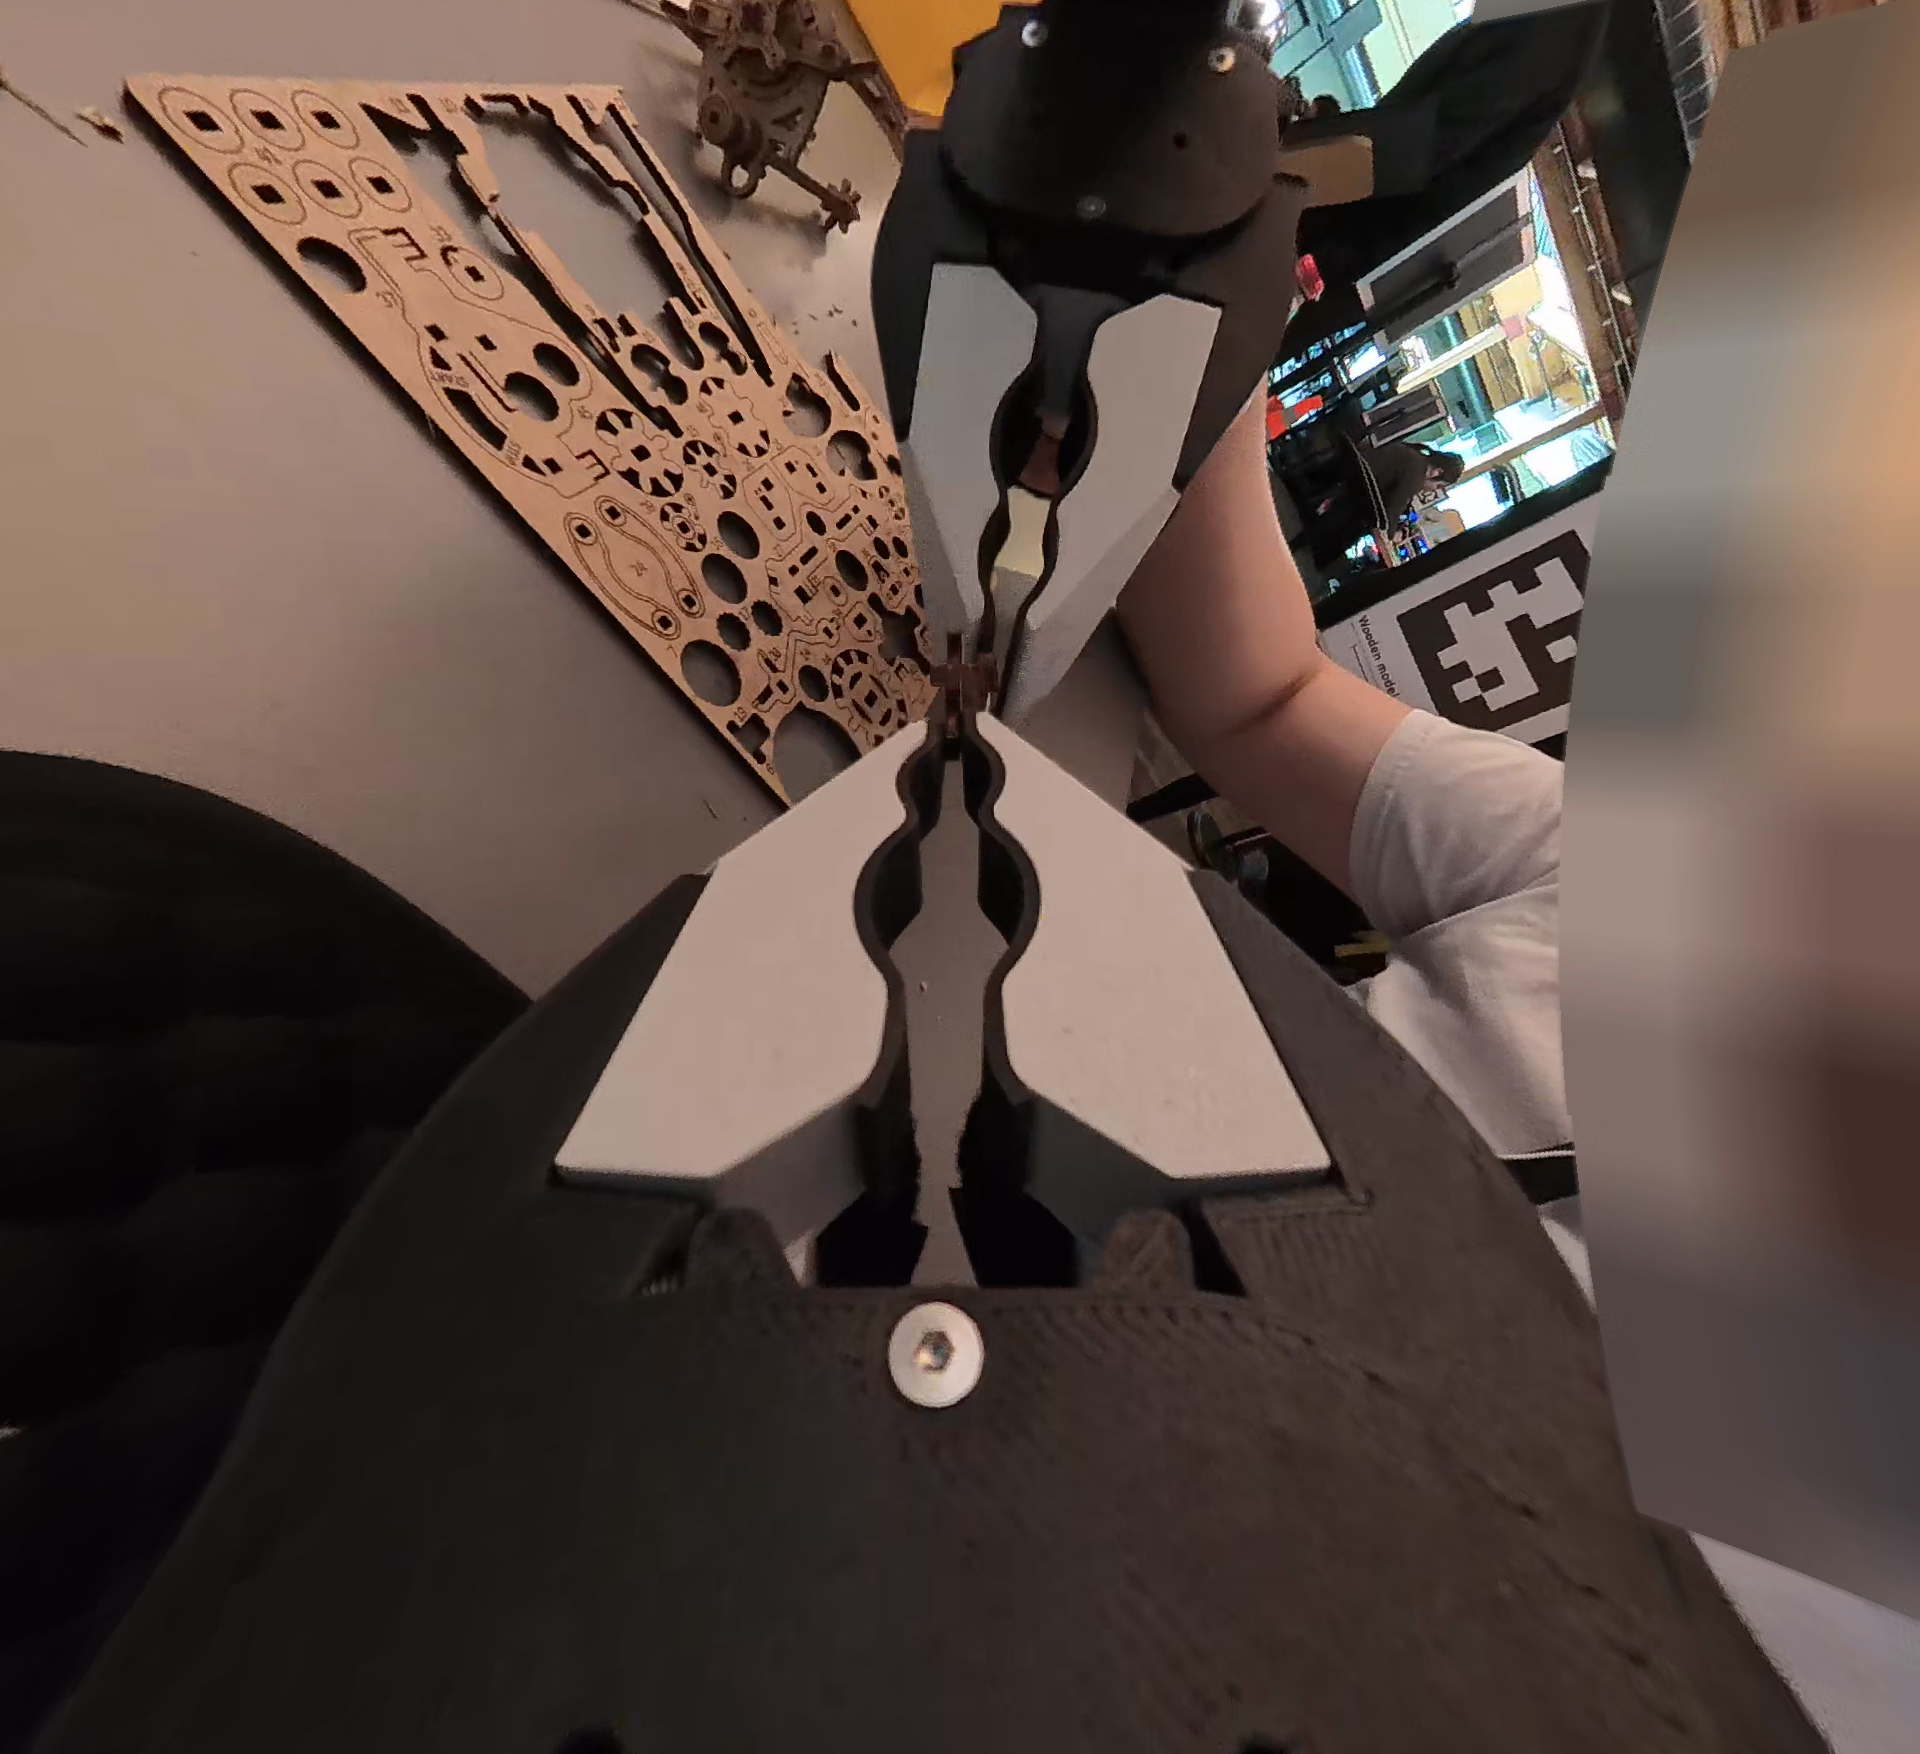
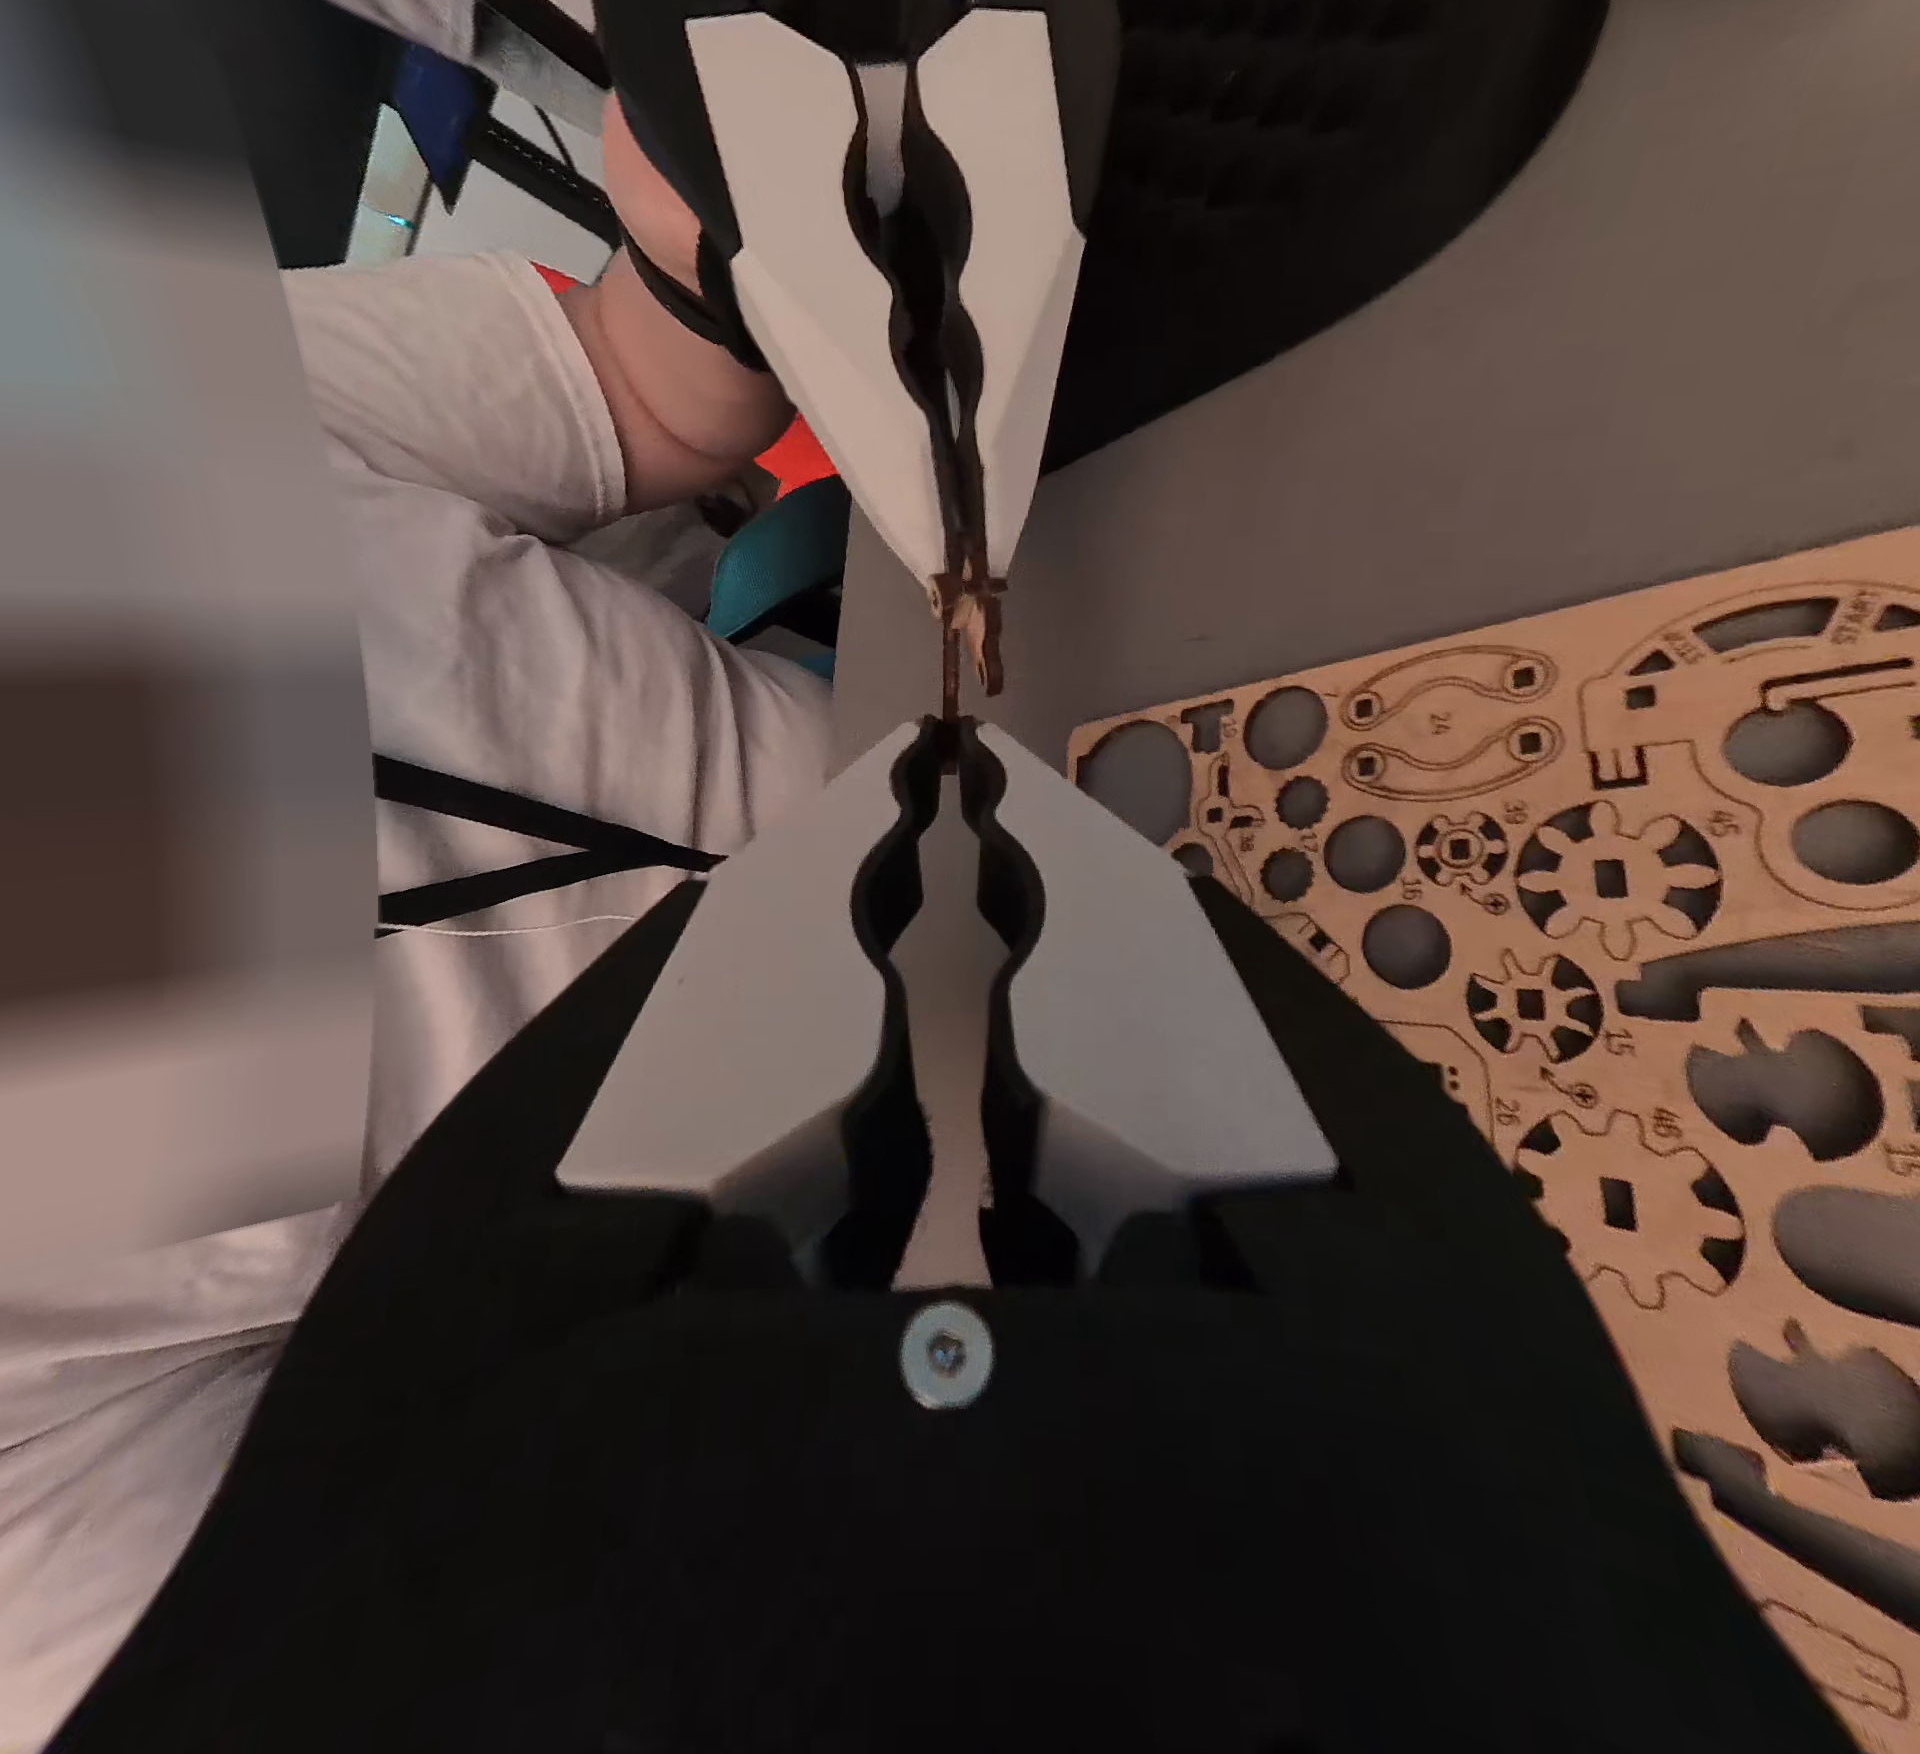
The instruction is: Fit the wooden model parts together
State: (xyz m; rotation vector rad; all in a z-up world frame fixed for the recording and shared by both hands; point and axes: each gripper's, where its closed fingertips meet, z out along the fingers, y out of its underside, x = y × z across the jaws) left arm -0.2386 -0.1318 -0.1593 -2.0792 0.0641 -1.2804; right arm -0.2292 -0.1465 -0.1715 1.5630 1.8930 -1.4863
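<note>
The left gripper (image 1: 951, 736) has its jaws pinched almost closed on a small dark wooden part (image 1: 954, 702). Facing it tip to tip, the right gripper (image 2: 943, 736) is likewise nearly closed on a thin wooden piece (image 2: 949, 678). The two pieces meet in the air between the tips, just above the grey desk (image 1: 312, 561); whether they are already slotted together is hard to tell. They look dark brown, notched and very small. A bare forearm (image 1: 1236, 624) reaches in behind the right gripper. The punched plywood sheet (image 1: 582, 416) lies flat on the desk nearby, and a built gear assembly (image 1: 769, 73) stands beyond it
</note>
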